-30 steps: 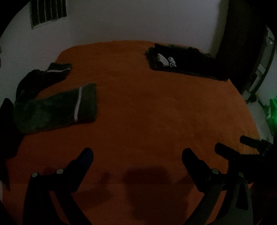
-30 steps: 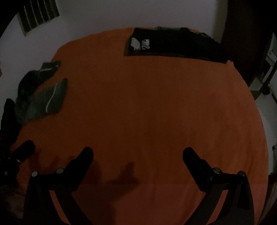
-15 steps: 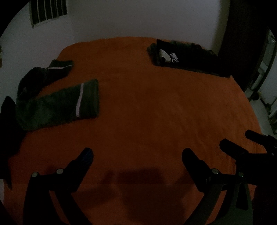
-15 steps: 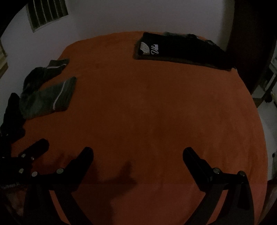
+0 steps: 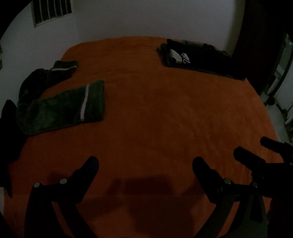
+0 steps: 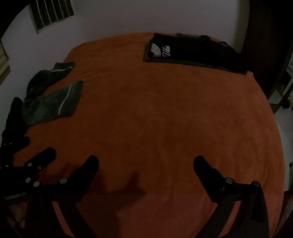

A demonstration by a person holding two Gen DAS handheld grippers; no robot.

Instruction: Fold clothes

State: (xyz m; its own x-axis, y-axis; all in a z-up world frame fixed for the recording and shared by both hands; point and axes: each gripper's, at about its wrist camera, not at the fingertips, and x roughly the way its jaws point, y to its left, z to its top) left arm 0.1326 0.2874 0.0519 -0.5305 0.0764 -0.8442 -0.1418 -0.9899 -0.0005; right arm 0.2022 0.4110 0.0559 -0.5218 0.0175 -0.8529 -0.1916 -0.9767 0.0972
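Since the earlier frame both views have shifted a little: in the left view the right tool's fingers sit lower at the right edge, and in the right view the left tool reaches further in from the near left. The left tool (image 5: 145, 163) hangs over the near part of the bed (image 5: 155, 113), fingers spread wide, gripping nothing; its shadow falls on the orange cover just below. The right tool (image 6: 146, 163) is just as wide open and empty, also above the near edge, to the right of the left one. Further off on the left lies a green garment (image 5: 60, 108) with a pale stripe, partly flattened, its other half bunched towards the far left edge. A black cloth (image 5: 8, 139) lies at the left edge of the bed, just beside the garment. At the far right rests a folded black shirt (image 6: 197, 53) with white script, lying on other dark folded clothes. Behind the bed stands a pale wall with a vent (image 6: 51, 14) at the upper left.
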